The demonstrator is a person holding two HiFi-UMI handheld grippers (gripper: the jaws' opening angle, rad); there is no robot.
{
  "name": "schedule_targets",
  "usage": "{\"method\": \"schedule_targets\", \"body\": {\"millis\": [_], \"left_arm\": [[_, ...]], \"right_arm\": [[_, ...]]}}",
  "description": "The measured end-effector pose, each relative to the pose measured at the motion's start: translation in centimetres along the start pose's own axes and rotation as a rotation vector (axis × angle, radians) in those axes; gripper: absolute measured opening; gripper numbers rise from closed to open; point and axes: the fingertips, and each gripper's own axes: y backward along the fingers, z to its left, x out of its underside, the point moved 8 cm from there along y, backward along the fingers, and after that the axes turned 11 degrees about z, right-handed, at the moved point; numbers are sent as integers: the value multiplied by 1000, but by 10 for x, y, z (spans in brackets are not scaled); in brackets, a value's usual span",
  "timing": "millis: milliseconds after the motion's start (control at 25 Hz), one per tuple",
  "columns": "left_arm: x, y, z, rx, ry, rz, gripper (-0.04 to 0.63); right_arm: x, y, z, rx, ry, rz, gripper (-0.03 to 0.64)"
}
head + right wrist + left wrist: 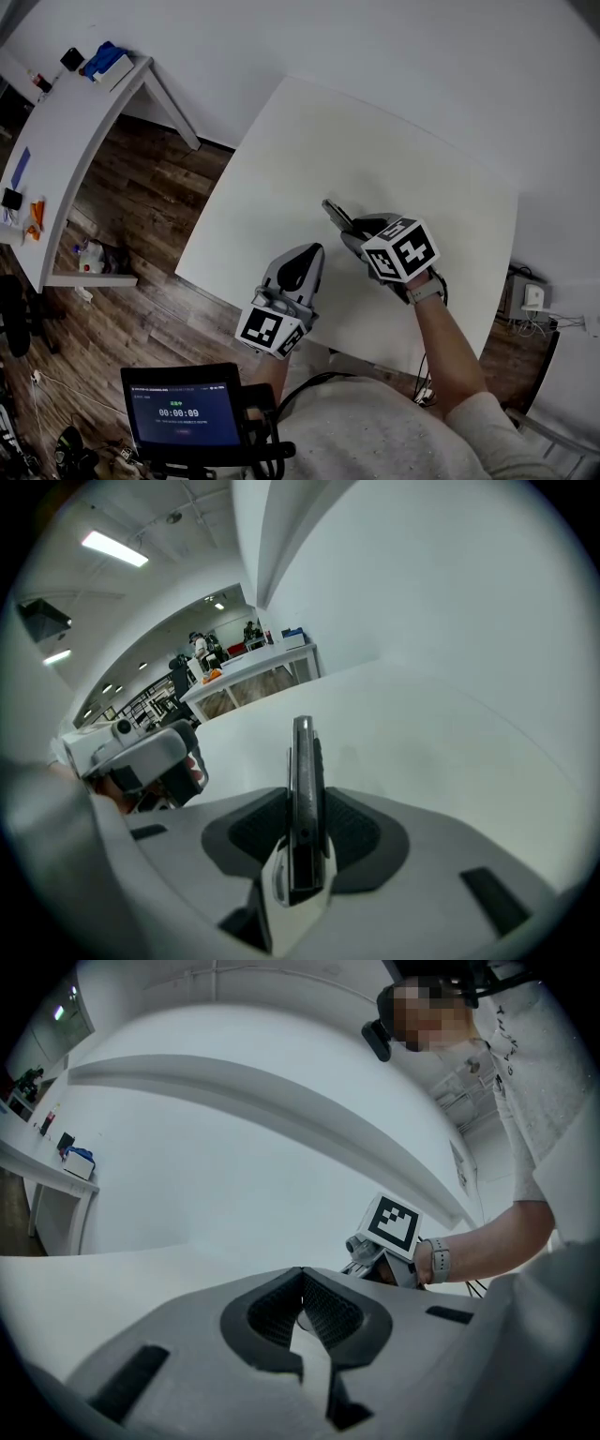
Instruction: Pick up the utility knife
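Bench (375, 141): white, bare top, wood floor around it.
Right gripper (352, 228): over the bench, inward of its near edge and pointing down at a slant toward its middle; jaws clamped on the utility knife, one pad on each flat side.
Left gripper (306, 255): at the bench's near edge, just beside the right gripper and apart from it; jaws closed together with nothing between them.
Utility knife (302, 780): dark and slim, held on edge between the right gripper's jaws, its front end sticking out past them.
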Motion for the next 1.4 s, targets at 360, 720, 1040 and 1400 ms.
{"method": "schedule_targets", "body": {"millis": [360,720,1040,1400], "left_arm": [[-19,15,-29,14,-28,-21,8],[-39,21,-49,17,-42,-33,8],[-56,32,-60,7,-67,-38,8],[-68,56,-60,-41,-76,-53,8]], "right_arm": [[8,48,16,-26,-65,-132,132],[12,90,28,-82,-75,-220,132],[11,118,36,-91,-75,-289,132],[7,139,54,-114,-84,-394,132]]}}
